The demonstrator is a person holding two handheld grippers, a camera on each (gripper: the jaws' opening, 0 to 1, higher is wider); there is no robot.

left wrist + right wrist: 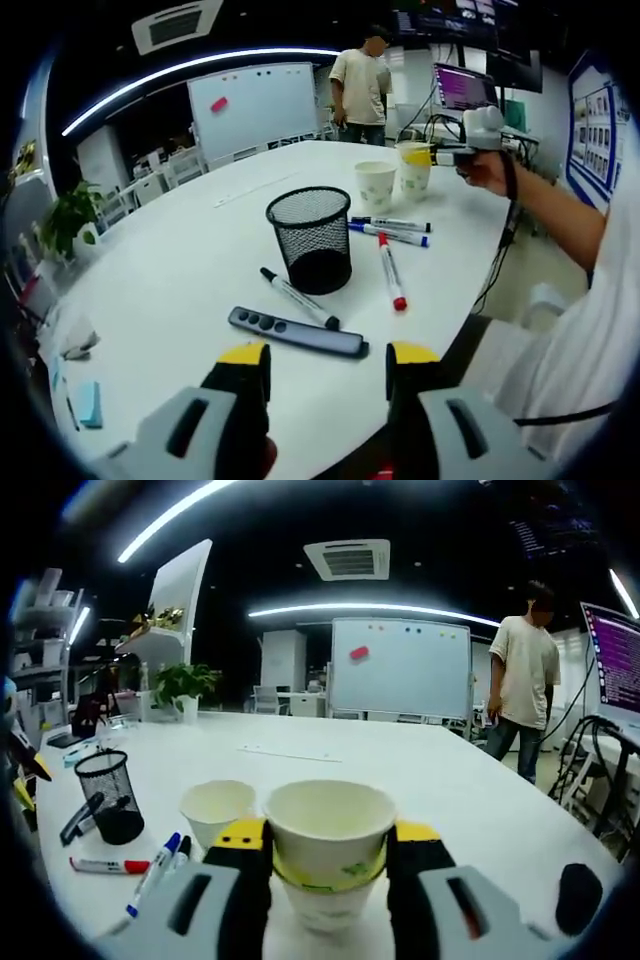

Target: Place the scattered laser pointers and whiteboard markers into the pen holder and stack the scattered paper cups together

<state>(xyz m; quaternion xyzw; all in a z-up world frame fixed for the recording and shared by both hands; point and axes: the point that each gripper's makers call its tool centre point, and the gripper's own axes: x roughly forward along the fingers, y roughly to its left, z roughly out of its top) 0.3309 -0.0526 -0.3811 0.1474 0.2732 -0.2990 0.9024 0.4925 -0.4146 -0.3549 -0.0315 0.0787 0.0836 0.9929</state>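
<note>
A black mesh pen holder stands mid-table. Before it lie a black laser pointer and a black-capped marker. To its right are a red-capped marker and two blue markers. My left gripper hangs open just short of the laser pointer. Farther off, my right gripper is shut on a paper cup that sits in or just over a second cup. Another paper cup stands to its left. The holder and markers lie beyond, at the left.
The white table curves to an edge at the right. Blue sticky notes lie at its near left. A person stands by a whiteboard. A potted plant and a lit monitor sit at the far sides.
</note>
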